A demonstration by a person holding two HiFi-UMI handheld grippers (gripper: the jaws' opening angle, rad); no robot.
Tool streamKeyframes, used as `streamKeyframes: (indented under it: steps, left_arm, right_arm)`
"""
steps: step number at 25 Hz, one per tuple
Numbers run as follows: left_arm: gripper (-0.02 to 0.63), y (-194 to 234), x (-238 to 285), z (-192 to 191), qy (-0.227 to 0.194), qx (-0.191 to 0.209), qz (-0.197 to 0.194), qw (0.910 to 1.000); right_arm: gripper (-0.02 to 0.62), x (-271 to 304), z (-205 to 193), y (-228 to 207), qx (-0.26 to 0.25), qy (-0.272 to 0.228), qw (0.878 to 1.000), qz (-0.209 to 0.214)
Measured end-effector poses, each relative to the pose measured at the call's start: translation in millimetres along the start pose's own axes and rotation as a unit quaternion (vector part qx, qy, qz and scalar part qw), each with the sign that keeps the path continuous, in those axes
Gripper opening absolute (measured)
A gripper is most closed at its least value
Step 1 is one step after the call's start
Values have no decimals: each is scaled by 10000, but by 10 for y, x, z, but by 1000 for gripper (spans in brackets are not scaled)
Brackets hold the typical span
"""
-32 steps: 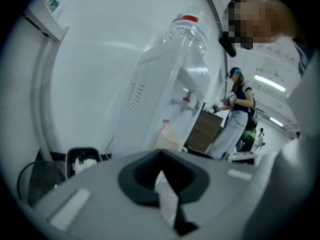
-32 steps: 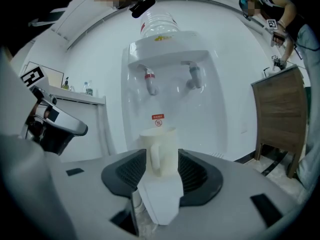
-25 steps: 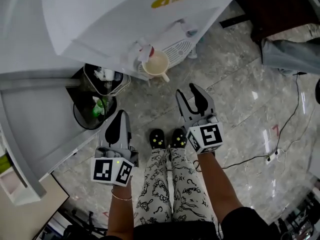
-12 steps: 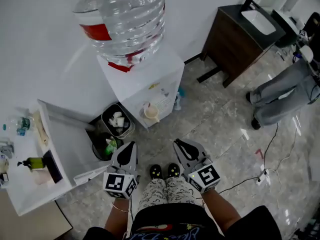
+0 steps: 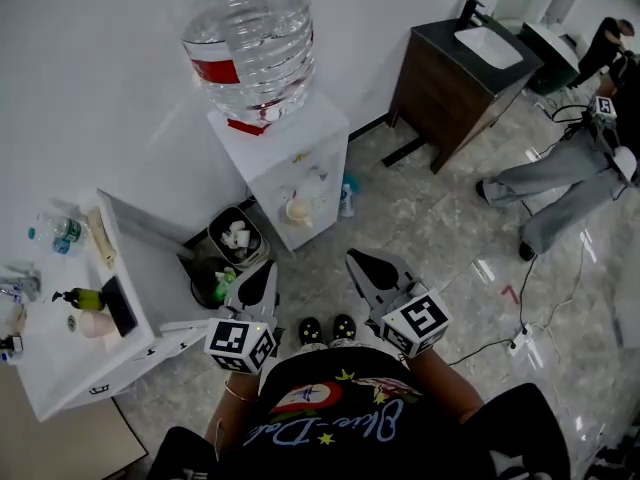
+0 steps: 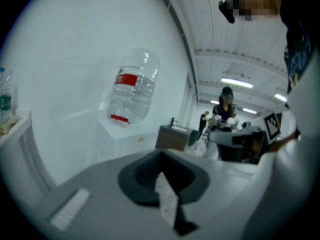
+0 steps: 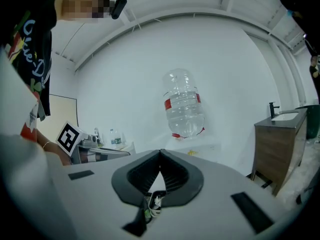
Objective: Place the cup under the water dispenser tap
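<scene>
The cream cup [image 5: 298, 210] stands in the niche of the white water dispenser [image 5: 300, 153], under its taps. A large clear bottle [image 5: 248, 43] sits on top of the dispenser. Both grippers are held well back from the dispenser, above the person's feet. My left gripper [image 5: 264, 268] is shut and holds nothing. My right gripper [image 5: 362, 261] is shut too, also with nothing in it. In the left gripper view the jaws [image 6: 161, 154] meet at a point, with the bottle [image 6: 131, 89] far ahead. The right gripper view shows its tips [image 7: 160, 151] together and the bottle [image 7: 184, 104] beyond.
Two waste bins [image 5: 236, 238] [image 5: 210, 283] stand left of the dispenser. A white counter [image 5: 60, 338] with bottles is at the far left. A dark wooden sink cabinet [image 5: 455, 78] stands at the back right. A person's legs [image 5: 560, 183] and a floor cable [image 5: 530, 318] are at the right.
The right gripper's jaws went from open to shut. Both grippers rose and drew back from the dispenser as the view pulled away. The cup stayed under the tap.
</scene>
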State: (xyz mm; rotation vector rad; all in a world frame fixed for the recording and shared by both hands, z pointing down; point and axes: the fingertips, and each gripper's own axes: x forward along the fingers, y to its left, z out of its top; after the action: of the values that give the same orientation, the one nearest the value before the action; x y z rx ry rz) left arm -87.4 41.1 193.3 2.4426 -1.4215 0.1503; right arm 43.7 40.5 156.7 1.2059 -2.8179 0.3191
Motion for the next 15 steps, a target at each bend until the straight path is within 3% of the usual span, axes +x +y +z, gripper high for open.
streamKeyframes:
  steps: [15]
  left_arm:
    - [-3,-19,-25,9,8,221,-76,9997]
  right_arm:
    - [14,57,22,60,31,-142,9999,42]
